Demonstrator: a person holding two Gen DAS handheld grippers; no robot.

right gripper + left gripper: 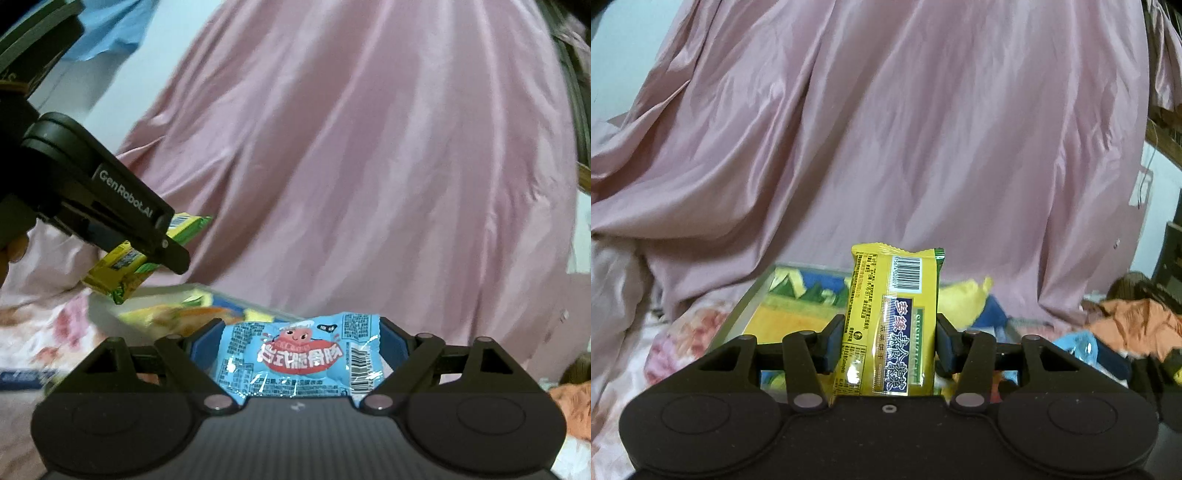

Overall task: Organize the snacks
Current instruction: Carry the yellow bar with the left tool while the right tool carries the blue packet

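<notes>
The left gripper (pixel 889 341), a black two-finger tool, pinches a yellow plastic snack packet (pixel 890 325) with a green edge, a barcode and a dark blue label band. The packet stands upright between the two black pads, which press against its long sides; its crimped top edge rises above them. Seen from the right wrist camera, the same left gripper (pixel 162 254) enters from the left, lettered "GenRobot.AI", with the yellow packet (pixel 122 267) clamped in its tip and tilted down to the left.

Beyond the left gripper lies a shallow clear-walled tray (pixel 746 306) holding more yellow, green and blue wrappers. In the right wrist view the tray (pixel 107 314) is blurred and sits left of centre, just below the held yellow packet.

The right gripper (pixel 299 350), of the same black build with blue pads, holds a light blue plastic snack pouch (pixel 299 354) printed with a pink cartoon figure, red lettering and a barcode. The pouch lies crosswise, its two ends against the pads, and bulges up between them.

A large pink satin sheet (pixel 886 129) hangs in folds across the far side of the scene. A floral-printed fabric (pixel 657 350) covers the near left surface. At the right, an orange cloth (pixel 1134 325) lies crumpled beside a light blue item that is too blurred to identify.
</notes>
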